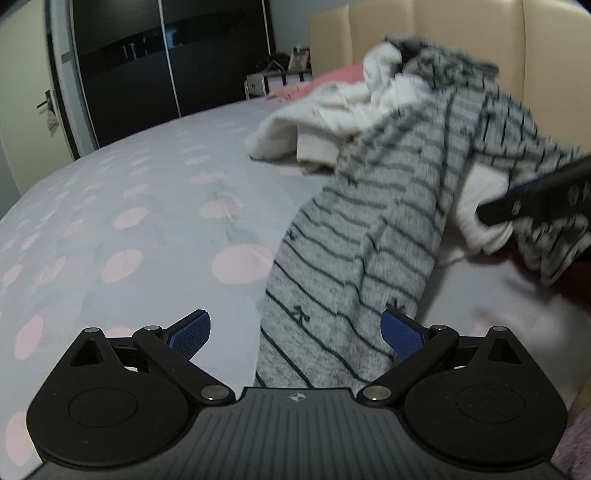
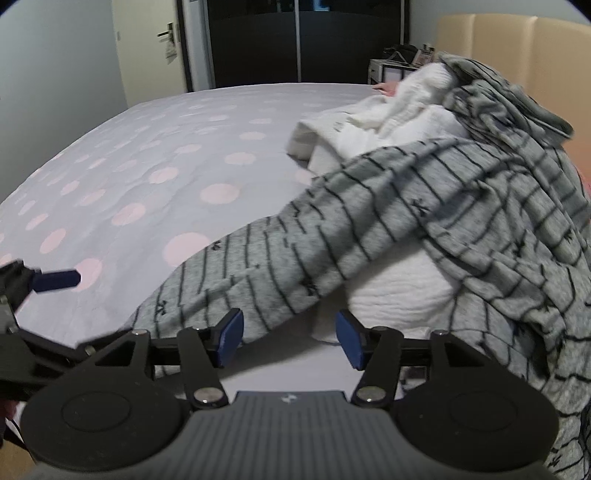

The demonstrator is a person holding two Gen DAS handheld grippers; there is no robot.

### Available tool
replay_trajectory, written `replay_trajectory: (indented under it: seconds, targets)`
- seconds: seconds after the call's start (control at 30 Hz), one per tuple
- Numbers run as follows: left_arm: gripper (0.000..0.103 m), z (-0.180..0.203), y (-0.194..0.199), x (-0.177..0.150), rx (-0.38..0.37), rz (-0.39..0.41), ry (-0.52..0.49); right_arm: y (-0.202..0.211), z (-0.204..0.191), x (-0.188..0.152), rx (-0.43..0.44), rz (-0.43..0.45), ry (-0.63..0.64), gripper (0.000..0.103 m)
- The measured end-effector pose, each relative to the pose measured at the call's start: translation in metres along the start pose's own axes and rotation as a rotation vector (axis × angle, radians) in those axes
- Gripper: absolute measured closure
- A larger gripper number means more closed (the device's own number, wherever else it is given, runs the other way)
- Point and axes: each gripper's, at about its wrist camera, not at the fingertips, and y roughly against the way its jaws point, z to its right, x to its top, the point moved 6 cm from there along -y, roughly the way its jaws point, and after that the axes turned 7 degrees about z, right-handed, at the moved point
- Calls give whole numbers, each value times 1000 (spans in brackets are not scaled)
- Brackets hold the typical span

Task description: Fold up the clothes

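Left gripper (image 1: 295, 334) hangs spread, blue ribbed pads either side of a grey knit garment (image 1: 354, 258) with thin dark stripes. Right gripper (image 2: 290, 341) is also spread, empty. The garment drapes from a heap with white towelling (image 2: 399, 122) near the bed's headboard (image 1: 461, 33), over a pink-dotted sheet (image 2: 166, 155).

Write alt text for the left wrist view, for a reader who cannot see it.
An open left gripper hovers at the near end of a grey striped garment stretched across a polka-dot bedsheet. The right gripper reaches into the garment at right; white clothes are heaped behind.
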Motion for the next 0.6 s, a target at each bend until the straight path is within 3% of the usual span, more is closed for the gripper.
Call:
replay_trajectory:
  seconds: [0.1, 0.13, 0.27, 0.33, 0.37, 0.47, 0.6]
  targets:
    - [7, 0, -12, -8, -6, -44, 2, -4, 12, -2, -29, -8, -31, 41]
    - [14, 0, -16, -11, -19, -59, 7, -5, 12, -1, -29, -8, -34, 41]
    - [69, -5, -30, -20, -130, -138, 89, -8, 14, -1, -29, -8, -46, 40]
    - [83, -10, -31, -22, -163, -151, 134, -10, 15, 0, -29, -9, -51, 39]
    - [96, -13, -30, -22, -173, -153, 149, -10, 15, 0, -29, -9, -54, 39]
    - [99, -19, -25, -18, -162, -136, 147, -13, 17, 1, -29, -9, -63, 39]
    - [100, -37, -16, -9, -56, -100, 133, -12, 13, 2, -28, -5, -50, 39]
